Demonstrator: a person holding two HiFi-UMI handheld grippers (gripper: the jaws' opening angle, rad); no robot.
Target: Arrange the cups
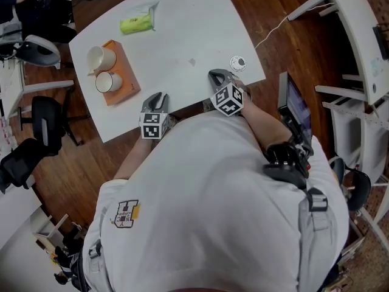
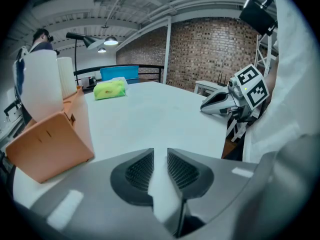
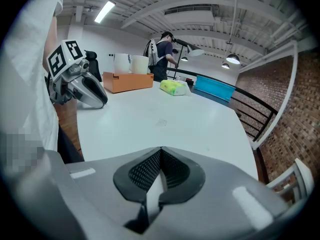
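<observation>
A white table (image 1: pixel 182 35) stands on a dark wooden floor (image 1: pixel 285 59). A black chair (image 1: pixel 45 123) sits to its left and white racks (image 1: pixel 358 35) to its right. One wall is red brick (image 2: pixel 215 54), and a black railing (image 3: pixel 260 109) runs beyond the table. Pendant lamps (image 2: pixel 111 41) and a strip light (image 3: pixel 104 11) hang under pale ceiling beams (image 3: pixel 200 19).

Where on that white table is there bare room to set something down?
The wide middle is bare, between the orange tray with two cups, the green packet and the small round object. It is crowded by the tray.
</observation>
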